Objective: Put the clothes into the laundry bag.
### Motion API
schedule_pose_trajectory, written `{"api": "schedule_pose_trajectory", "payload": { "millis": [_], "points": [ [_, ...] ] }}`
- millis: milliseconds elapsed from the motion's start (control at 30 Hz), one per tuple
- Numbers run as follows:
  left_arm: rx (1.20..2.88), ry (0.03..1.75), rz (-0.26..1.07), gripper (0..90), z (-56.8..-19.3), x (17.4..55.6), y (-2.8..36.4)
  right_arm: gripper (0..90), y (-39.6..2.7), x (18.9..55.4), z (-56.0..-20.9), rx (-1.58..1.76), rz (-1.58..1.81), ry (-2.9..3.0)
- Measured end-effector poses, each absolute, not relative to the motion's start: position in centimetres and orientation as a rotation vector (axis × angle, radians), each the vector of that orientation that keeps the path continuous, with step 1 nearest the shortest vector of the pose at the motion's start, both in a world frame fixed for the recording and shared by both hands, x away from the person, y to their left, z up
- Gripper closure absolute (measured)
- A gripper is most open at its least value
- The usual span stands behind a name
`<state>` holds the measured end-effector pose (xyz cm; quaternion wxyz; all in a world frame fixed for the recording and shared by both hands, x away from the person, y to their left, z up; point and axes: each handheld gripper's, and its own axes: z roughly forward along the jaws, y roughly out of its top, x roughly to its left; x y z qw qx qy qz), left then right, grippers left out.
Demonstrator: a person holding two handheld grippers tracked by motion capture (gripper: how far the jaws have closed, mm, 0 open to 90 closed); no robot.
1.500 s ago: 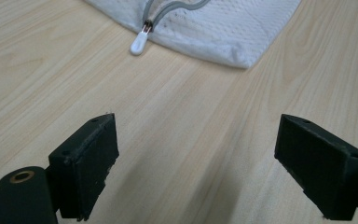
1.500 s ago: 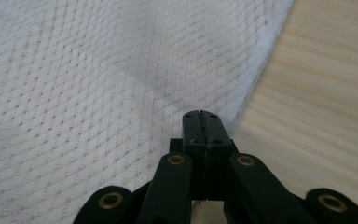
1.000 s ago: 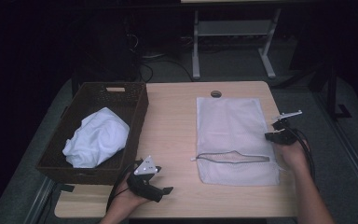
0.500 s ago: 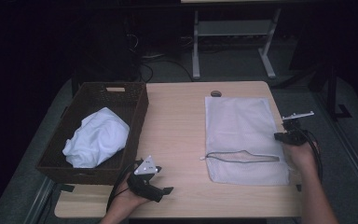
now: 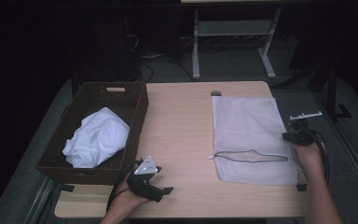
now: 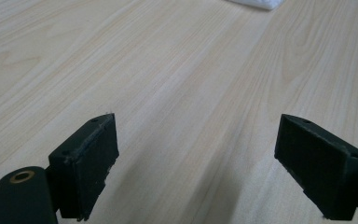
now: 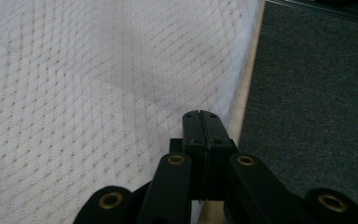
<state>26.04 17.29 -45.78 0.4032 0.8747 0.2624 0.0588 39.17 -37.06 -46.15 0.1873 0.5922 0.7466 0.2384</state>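
- Your right hand-held gripper [image 5: 297,135] sits at the right edge of the mesh laundry bag [image 5: 249,130], with its jaws pressed fully together. In the right gripper view [image 7: 200,116] the tips meet over the bag's edge, but I can't tell whether any mesh is pinched between them.
- The bag lies flat on the right half of the desk [image 5: 182,116], immediately left of that gripper. Its long axis runs away from you, and the zipper opening [image 5: 251,156] crosses it near your end, slightly gaping.
- The white garment [image 5: 95,137] lies crumpled in the wicker basket [image 5: 135,100] at the far left, well apart from the bag.
- Your left hand-held gripper [image 5: 151,179] rests near the desk's front edge, just beside the basket's near right corner, its jaws spread wide over bare wood [image 6: 191,130]. It's the nearer one to the garment.
- A broad strip of open desk lies between basket and bag, so you have room to carry the garment across.
- Watch the right side: the bag's edge runs close to the desk's right edge, with floor [image 7: 317,93] directly beyond.
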Motion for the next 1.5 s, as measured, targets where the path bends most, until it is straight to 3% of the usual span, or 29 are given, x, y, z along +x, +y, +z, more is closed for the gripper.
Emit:
{"api": "schedule_pose_trajectory", "payload": {
  "millis": [200, 367, 667, 1133, 1500],
  "points": [
    [2.210, 0.661, 0.147, 12.9, -45.8, 26.0, 17.3, 89.5, -37.6, 38.9, -46.0, 1.665, 0.714, 2.082],
    [2.210, 0.661, 0.149, 13.0, -45.7, 26.0, 17.4, 82.9, -36.8, 38.2, -45.0, 1.614, 0.775, 2.098],
    [2.208, 0.661, 0.147, 12.9, -45.7, 25.9, 17.3, 51.9, -35.2, 35.4, -43.9, 1.507, 0.850, 2.102],
    [2.217, 0.653, 0.147, 12.9, -45.7, 25.9, 17.2, 24.8, -33.3, 30.2, -43.7, 1.410, 0.963, 2.157],
    [2.225, 0.648, 0.142, 12.9, -45.8, 25.8, 17.1, 21.4, -30.6, 26.8, -43.5, 1.301, 1.060, 2.218]
  ]
}}
